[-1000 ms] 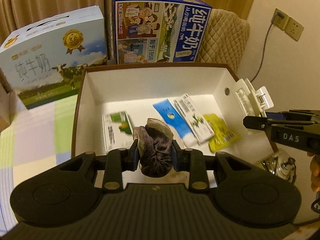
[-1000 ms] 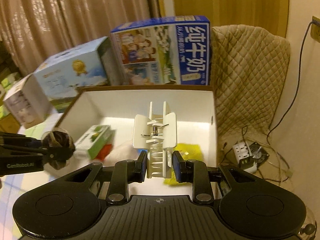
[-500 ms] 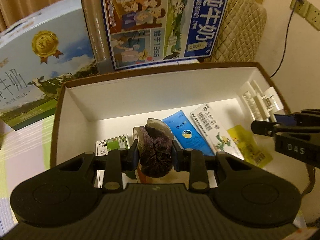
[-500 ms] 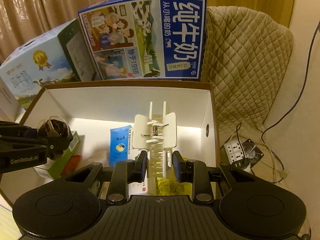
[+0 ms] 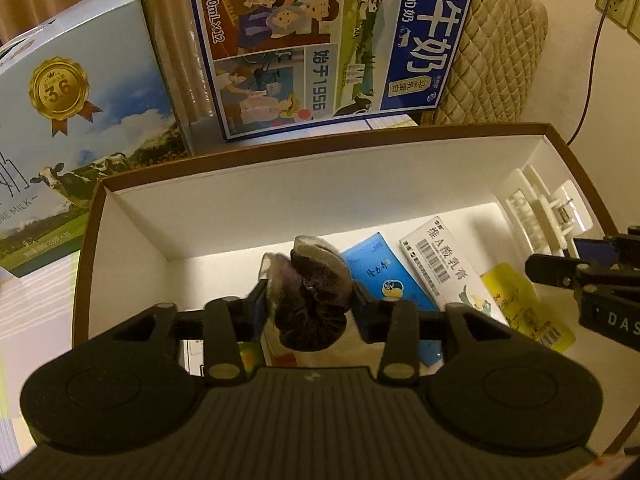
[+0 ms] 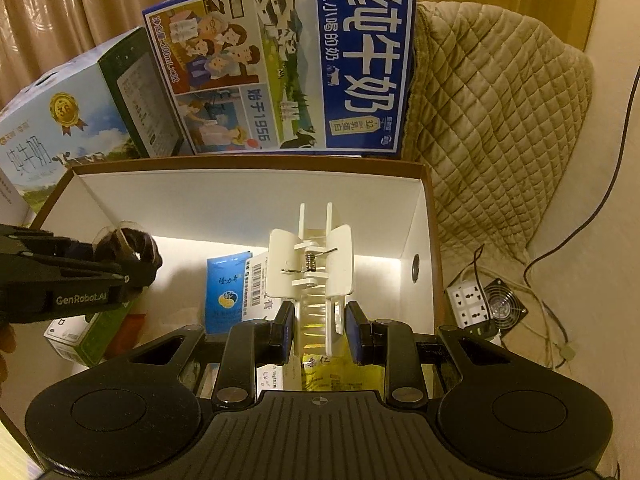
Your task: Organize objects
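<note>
My left gripper (image 5: 308, 304) is shut on a dark purple scrunchie (image 5: 310, 300) and holds it over the open white box with a brown rim (image 5: 280, 148). My right gripper (image 6: 318, 330) is shut on a white hair claw clip (image 6: 314, 264) and holds it above the box's right half. The clip also shows in the left wrist view (image 5: 540, 212), and the scrunchie in the right wrist view (image 6: 128, 244). In the box lie a blue sachet (image 5: 380, 272), a white barcode carton (image 5: 444, 268), a yellow packet (image 5: 524, 304) and a green-and-white carton (image 6: 92, 332).
Two milk cartons stand behind the box: a blue one (image 6: 288, 68) and a light blue one (image 5: 68, 128). A quilted beige chair (image 6: 492, 120) is at the right. A power strip (image 6: 468, 304) and a small fan (image 6: 504, 308) lie on the floor.
Both grippers have moved forward and lower over the box, with the scrunchie and the clip still held. The milk cartons look nearer.
</note>
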